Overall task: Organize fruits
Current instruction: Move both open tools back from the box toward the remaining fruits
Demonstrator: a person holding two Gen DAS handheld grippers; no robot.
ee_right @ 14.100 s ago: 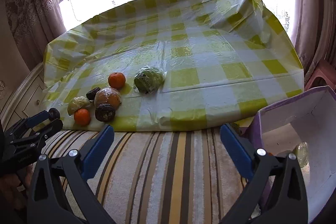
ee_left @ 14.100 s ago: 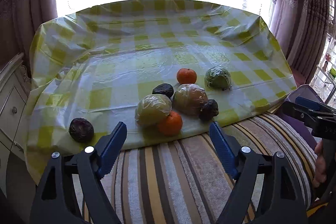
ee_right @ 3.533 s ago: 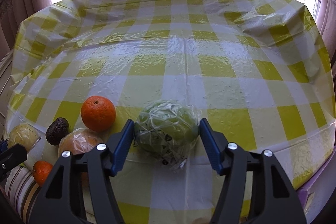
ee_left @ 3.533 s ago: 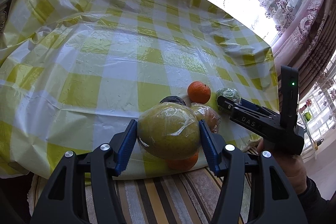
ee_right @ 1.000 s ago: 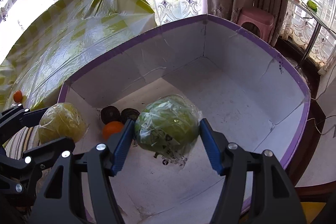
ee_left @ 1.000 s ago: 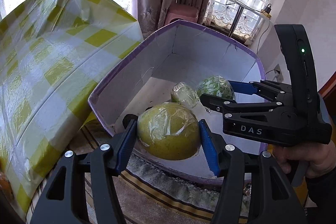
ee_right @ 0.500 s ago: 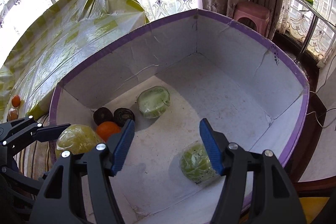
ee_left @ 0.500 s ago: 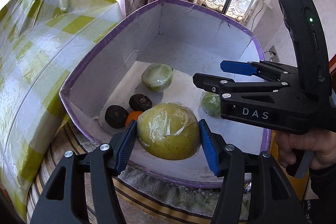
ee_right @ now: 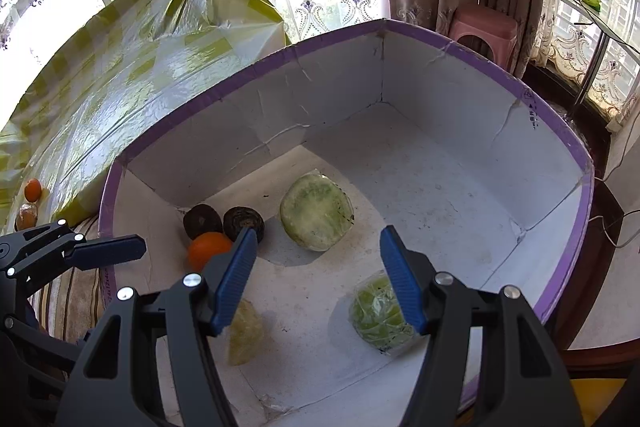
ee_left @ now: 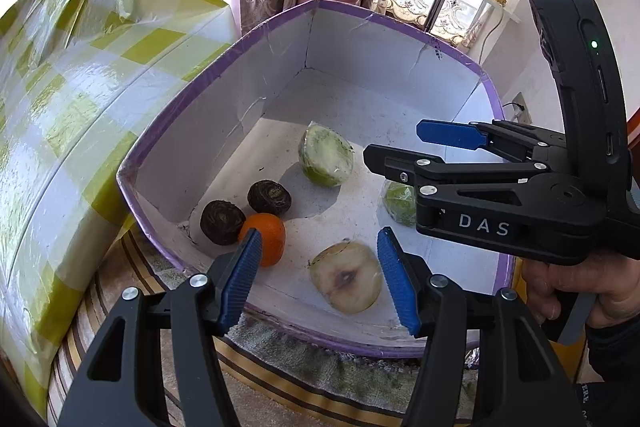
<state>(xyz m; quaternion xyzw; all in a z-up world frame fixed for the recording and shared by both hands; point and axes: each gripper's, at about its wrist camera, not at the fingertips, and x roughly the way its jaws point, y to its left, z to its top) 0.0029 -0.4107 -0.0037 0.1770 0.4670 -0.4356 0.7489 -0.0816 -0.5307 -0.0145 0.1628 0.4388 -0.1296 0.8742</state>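
Observation:
A white box with a purple rim (ee_left: 168,115) (ee_right: 240,79) holds several fruits. The yellow wrapped fruit (ee_left: 346,283) (ee_right: 245,331) lies on the box floor below my open, empty left gripper (ee_left: 320,275). The green wrapped fruit (ee_right: 376,311) (ee_left: 400,203) lies near the box's right wall, under my open, empty right gripper (ee_right: 318,275) (ee_left: 424,147). A pale green wrapped fruit (ee_left: 326,159) (ee_right: 316,213), an orange (ee_left: 270,241) (ee_right: 208,247) and two dark fruits (ee_left: 222,221) (ee_right: 202,221) sit in the box's left part.
The table with the yellow checked plastic cloth (ee_left: 68,99) (ee_right: 120,75) stands left of the box. An orange (ee_right: 33,189) and a wrapped fruit (ee_right: 26,215) remain on it. A striped cloth (ee_left: 100,311) lies under the box. A pink stool (ee_right: 482,27) and curtains are behind.
My left gripper opened and the yellow wrapped fruit dropped onto the box floor. The green wrapped fruit, released half a second earlier, lies still. Both grippers hover over the box.

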